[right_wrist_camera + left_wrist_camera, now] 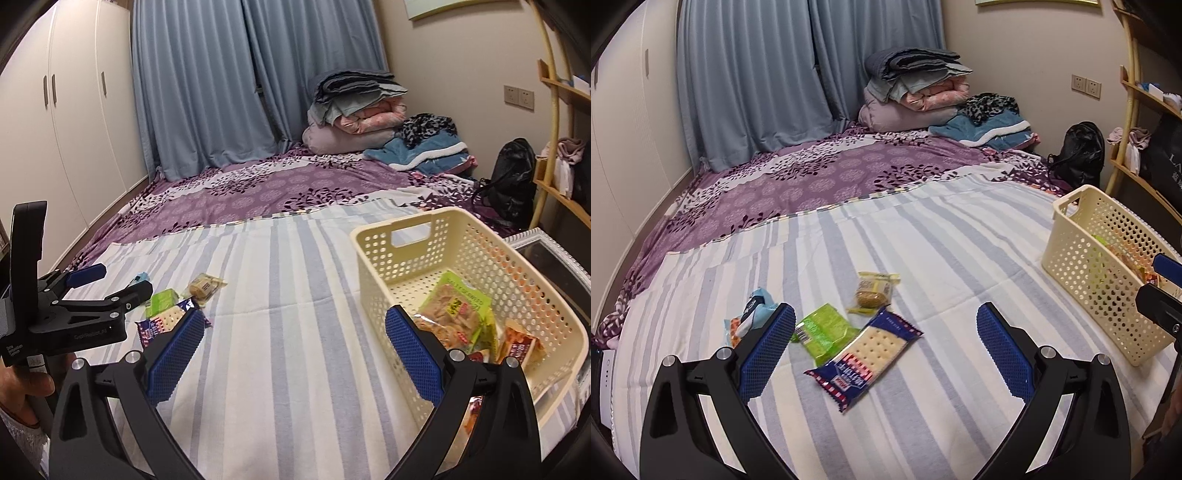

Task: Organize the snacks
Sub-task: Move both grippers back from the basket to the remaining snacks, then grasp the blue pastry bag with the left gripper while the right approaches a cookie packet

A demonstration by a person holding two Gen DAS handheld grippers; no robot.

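Observation:
Several snacks lie on the striped sheet: a blue cracker packet (866, 354), a green packet (823, 332), a round biscuit in yellow wrap (873, 291) and a light-blue packet (753, 314) partly hidden by my left finger. My left gripper (886, 350) is open and empty, hovering over the cracker packet. The cream basket (373, 258) holds a large green snack bag (458, 314) and smaller packets (519, 345). My right gripper (295, 350) is open and empty beside the basket's left wall. The left gripper also shows in the right wrist view (110, 280).
The bed's purple floral cover (820, 173) lies beyond the striped sheet. Folded bedding (916, 88) is stacked at the far corner. A black bag (1078, 155) and bamboo shelves (1137, 110) stand to the right. White wardrobes (74, 129) line the left wall.

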